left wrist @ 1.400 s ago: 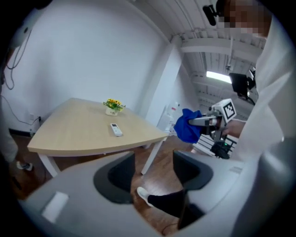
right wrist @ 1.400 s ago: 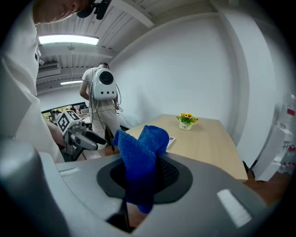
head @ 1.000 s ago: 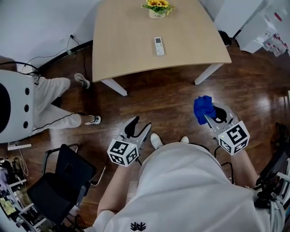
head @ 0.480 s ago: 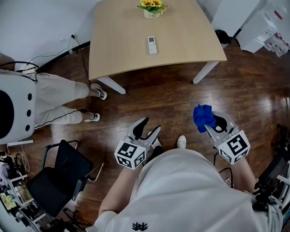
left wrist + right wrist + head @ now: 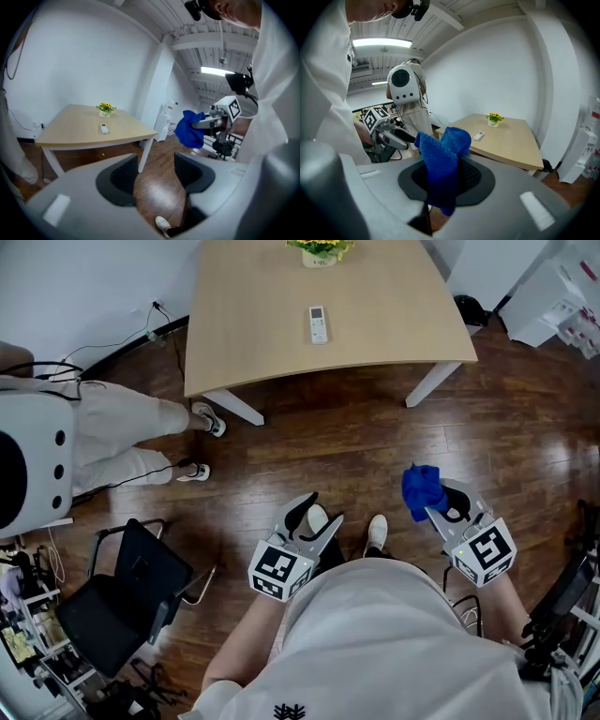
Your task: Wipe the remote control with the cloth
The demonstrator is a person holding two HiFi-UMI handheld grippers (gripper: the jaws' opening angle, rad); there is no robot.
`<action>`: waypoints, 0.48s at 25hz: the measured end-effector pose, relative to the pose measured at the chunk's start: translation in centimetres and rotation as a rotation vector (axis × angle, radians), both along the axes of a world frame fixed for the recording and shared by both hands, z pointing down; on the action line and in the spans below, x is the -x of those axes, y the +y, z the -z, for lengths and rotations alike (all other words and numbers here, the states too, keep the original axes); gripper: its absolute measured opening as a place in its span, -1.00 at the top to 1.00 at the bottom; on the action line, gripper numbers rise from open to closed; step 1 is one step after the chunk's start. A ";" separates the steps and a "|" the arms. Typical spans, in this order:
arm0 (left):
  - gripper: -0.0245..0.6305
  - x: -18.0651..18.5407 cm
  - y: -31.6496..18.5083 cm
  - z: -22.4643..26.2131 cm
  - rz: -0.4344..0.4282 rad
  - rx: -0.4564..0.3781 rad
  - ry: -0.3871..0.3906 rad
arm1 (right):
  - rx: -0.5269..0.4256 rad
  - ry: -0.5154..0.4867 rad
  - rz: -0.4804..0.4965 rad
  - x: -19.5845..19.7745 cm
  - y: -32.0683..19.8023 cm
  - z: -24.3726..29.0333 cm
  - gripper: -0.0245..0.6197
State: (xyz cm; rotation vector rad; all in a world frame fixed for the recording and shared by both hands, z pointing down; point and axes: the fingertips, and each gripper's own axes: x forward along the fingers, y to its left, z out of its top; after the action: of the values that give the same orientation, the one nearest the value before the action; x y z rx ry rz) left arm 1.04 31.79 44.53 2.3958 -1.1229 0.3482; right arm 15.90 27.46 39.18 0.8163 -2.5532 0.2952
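Right gripper (image 5: 431,506) clamps the blue cloth (image 5: 421,487) ready for wiping; left gripper (image 5: 317,515) gapes empty (probably to steady the remote (image 5: 318,323)), both well short of the table (image 5: 253,334).

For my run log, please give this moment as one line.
stage: wipe not yet begun | left gripper: open, empty | right gripper: shut on blue cloth | remote control: lying on table, away from both grippers
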 end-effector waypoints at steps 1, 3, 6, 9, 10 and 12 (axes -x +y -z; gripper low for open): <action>0.11 0.0 0.0 -0.1 -0.004 -0.001 -0.007 | 0.000 0.000 0.002 0.1 0.0 0.0 0.68; 0.11 0.2 -0.1 -0.5 -0.009 -0.007 -0.037 | -0.005 0.000 0.008 0.3 -0.1 0.0 0.68; 0.11 0.6 -0.3 -1.0 -0.007 -0.014 -0.074 | -0.016 0.003 0.016 0.2 -0.1 -0.1 0.68; 0.11 0.7 -0.3 -0.7 -0.002 -0.011 -0.067 | -0.017 0.006 0.018 0.2 -0.1 -0.2 0.68; 0.11 0.7 -0.3 -0.7 0.000 -0.011 -0.067 | -0.017 0.007 0.019 0.2 -0.1 -0.2 0.68; 0.11 0.8 -0.2 -0.8 0.003 -0.008 -0.068 | -0.017 0.007 0.020 0.3 -0.1 -0.2 0.68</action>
State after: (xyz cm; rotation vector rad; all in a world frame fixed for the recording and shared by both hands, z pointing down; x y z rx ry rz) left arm 0.27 31.60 45.35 2.4056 -1.1594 0.4286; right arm 15.63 27.38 39.39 0.7957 -2.5591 0.2636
